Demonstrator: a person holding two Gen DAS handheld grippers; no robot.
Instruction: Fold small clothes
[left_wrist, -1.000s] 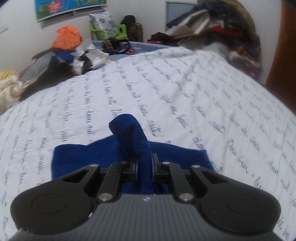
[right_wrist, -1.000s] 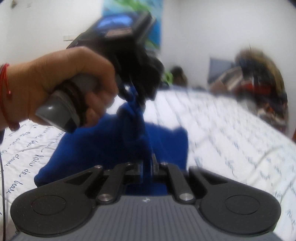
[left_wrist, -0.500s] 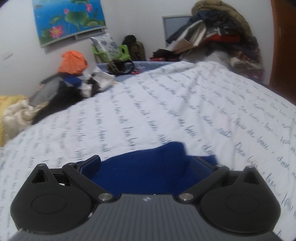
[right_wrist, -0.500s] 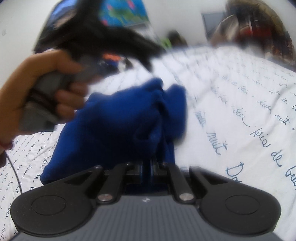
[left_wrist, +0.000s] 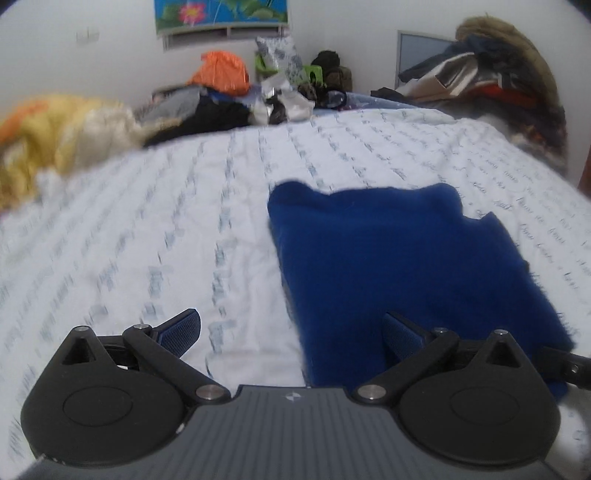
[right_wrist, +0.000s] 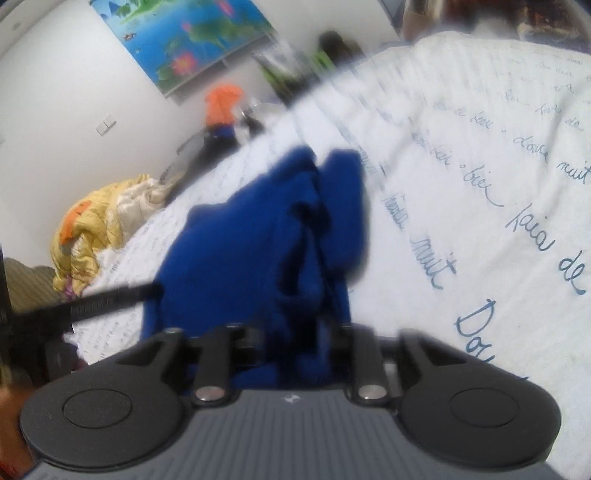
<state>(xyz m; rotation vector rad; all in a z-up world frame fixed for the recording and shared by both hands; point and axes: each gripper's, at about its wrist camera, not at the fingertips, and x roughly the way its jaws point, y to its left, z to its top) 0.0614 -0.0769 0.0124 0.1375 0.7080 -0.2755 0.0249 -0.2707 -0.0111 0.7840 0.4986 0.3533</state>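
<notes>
A small blue garment (left_wrist: 406, 266) lies on the bed (left_wrist: 184, 221), whose white cover carries rows of blue handwriting, and every place here is given relative to that garment. In your left wrist view it looks like a roughly squared, doubled-over bundle, lying flat, its long axis running from your tongs toward the far wall, where piles of other clothes (left_wrist: 221, 96) sit well beyond it. Your left tongs (left_wrist: 291, 332) are spread wide and pinch nothing; one finger hangs over the bare cover just left of the garment, the other over its near edge. Your right tongs (right_wrist: 291, 336) are opening, with a bunched ridge of the blue cloth between them; the picture is blurred, but the pads appear to stand clear of the cloth. From that side the top layer looks rumpled and humped, not smooth. I judge that one fold is laid down and being released. The rumpled ridge probably remains to be flattened, and perhaps another fold made. A crumpled yellow quilt (right_wrist: 99, 218) lies well to the garment's left.
</notes>
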